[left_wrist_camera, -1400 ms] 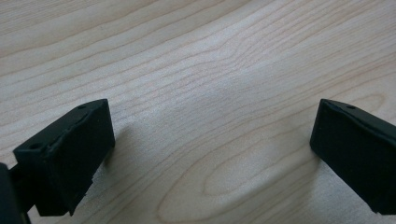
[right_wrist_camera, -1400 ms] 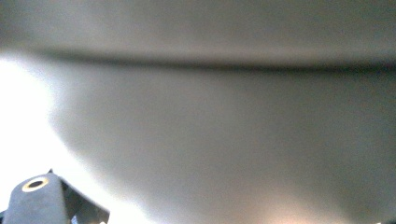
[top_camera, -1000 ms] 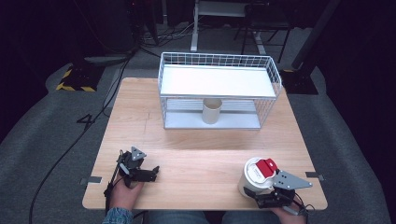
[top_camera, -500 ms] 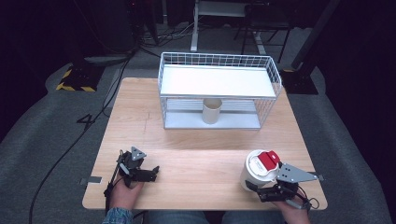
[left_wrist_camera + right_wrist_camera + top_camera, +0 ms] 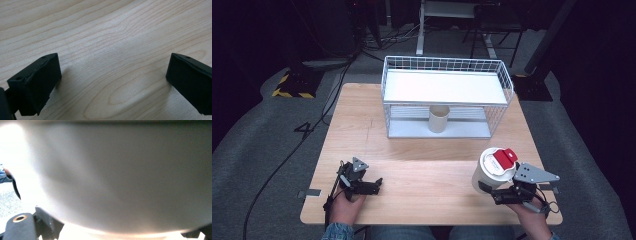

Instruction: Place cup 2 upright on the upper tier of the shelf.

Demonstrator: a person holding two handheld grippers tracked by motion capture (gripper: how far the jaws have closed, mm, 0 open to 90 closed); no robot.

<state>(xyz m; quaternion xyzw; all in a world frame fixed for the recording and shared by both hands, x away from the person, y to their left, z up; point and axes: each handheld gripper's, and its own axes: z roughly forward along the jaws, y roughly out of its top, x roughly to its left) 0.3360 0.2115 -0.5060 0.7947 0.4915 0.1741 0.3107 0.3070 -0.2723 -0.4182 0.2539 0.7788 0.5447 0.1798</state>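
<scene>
Gripping a white canister (image 5: 491, 171) with a red flap on its lid, the right gripper (image 5: 490, 192) sits at the near right of the wooden table (image 5: 422, 175), its jaws clamped on the canister's lower side. In the right gripper view we see the pale wall of the canister (image 5: 120, 175) pressed up close — blurred, with nothing finer to read. The left gripper (image 5: 374, 185) rests at the near left of the table, jaws apart, and in its own view we find bare wood grain between them. Farther back stands a white wire basket rack (image 5: 447, 95), and under its shelf a beige cup (image 5: 438, 119) stands upright.
</scene>
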